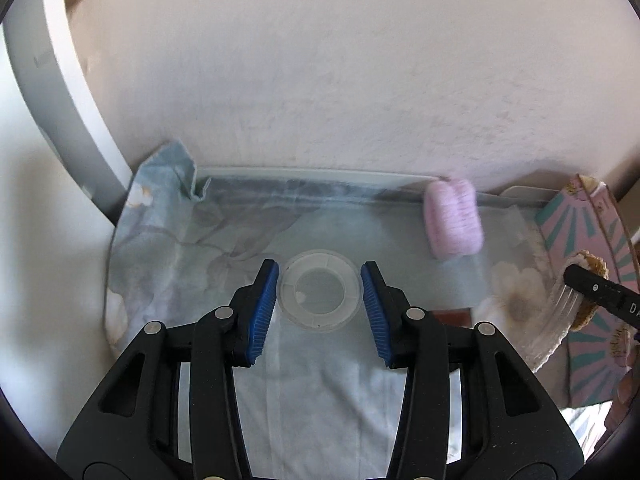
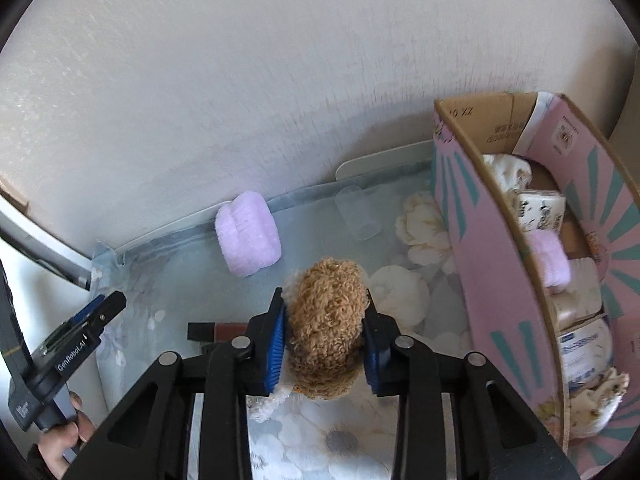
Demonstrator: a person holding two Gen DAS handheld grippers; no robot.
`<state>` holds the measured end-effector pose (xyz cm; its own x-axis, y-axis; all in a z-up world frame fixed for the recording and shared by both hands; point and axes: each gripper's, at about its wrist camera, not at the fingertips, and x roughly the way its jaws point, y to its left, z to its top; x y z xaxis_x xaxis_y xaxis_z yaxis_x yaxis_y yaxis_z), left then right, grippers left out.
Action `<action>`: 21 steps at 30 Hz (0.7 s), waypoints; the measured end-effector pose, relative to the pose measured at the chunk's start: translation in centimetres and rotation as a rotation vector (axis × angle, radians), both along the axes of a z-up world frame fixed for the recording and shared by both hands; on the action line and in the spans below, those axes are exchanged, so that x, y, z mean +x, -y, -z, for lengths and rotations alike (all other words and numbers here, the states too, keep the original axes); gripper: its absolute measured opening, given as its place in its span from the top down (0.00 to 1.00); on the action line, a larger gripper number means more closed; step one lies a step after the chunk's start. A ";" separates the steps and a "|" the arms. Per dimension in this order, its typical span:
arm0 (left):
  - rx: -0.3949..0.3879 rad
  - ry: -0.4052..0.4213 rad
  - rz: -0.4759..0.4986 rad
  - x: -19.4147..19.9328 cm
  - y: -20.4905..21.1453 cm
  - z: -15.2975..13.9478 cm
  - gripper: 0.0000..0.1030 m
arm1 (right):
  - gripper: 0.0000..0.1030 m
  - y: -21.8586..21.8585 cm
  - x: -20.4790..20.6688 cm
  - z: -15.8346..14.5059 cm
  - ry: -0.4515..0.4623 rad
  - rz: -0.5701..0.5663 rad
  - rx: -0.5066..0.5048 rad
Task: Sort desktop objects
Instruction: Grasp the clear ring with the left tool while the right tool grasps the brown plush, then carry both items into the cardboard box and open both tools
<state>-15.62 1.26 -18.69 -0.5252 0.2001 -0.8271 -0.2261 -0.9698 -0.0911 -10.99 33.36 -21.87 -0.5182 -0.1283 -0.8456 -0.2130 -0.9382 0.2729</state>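
In the left wrist view my left gripper [image 1: 320, 267] is shut on a clear tape roll [image 1: 319, 320], its blue pads pressing on the ring's two sides above the cloth. In the right wrist view my right gripper [image 2: 324, 295] is shut on a brown curly plush toy [image 2: 326, 320] with a white underside, held over the table. The left gripper [image 2: 100, 314] also shows at the left edge of that view. In the left wrist view the right gripper's finger and the toy [image 1: 592, 266] appear at the far right. A pink cardboard box [image 2: 500, 280] holding several items stands right of the toy.
A floral light-blue cloth [image 1: 180, 248] covers the table, which ends at a white wall. A lilac fluffy pad [image 2: 248, 234] lies by the wall. A clear cup [image 2: 358, 212] lies on its side near the box. A dark brown block [image 2: 216, 331] rests left of the right gripper. A person's hand [image 2: 64, 448] holds the left gripper.
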 end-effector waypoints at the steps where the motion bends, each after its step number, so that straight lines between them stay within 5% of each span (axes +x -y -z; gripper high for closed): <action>1: 0.001 0.004 0.006 0.1 -0.3 -0.4 0.62 | 0.71 -0.3 0.2 -0.2 0.005 -0.015 -0.022; 5: 0.017 0.032 0.032 0.4 -1.1 -2.2 0.62 | 0.71 -1.1 0.6 -0.8 0.018 -0.046 -0.106; 21: 0.074 0.037 0.215 3.2 -9.3 -10.0 0.62 | 0.71 -6.8 3.6 -8.4 -0.031 -0.122 -0.077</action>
